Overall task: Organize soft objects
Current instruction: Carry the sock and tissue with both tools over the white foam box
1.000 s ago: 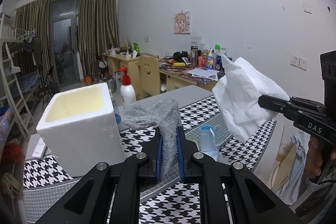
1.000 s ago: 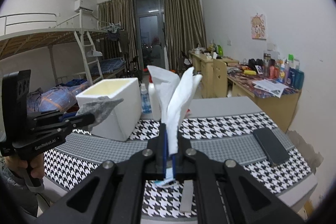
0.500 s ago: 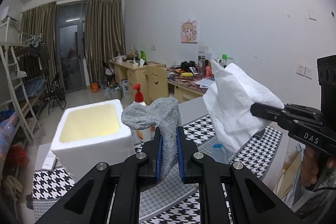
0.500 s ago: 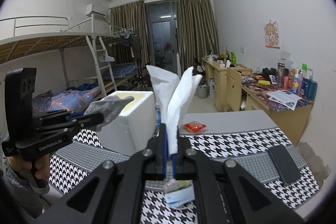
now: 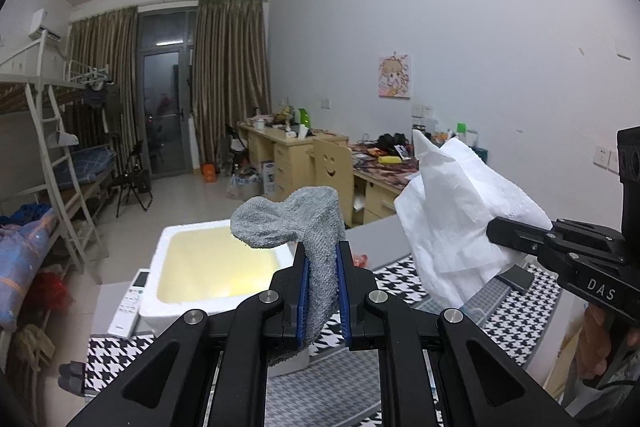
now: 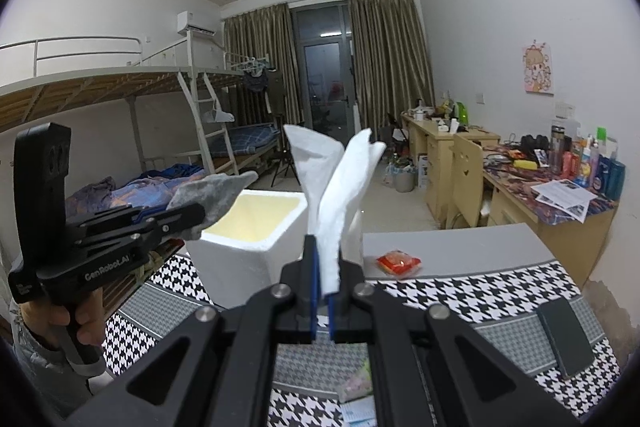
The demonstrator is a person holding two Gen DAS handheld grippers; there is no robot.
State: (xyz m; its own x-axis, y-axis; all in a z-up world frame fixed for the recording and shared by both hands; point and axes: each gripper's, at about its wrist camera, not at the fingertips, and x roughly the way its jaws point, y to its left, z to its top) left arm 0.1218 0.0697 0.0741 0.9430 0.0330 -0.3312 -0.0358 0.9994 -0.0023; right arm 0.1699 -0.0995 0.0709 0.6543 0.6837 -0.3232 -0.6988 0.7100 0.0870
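L claw point(image 5: 322, 291) clamps grey sock point(image 5: 296, 227) above foam box point(image 5: 212, 267); R claw point(image 6: 323, 301) pinches white tissue point(image 6: 340, 195). Only R view shows phone point(image 6: 564, 337) near surface's right edge.

White tissue point(image 6: 332, 203) in right tongs point(image 6: 321, 301), upright.
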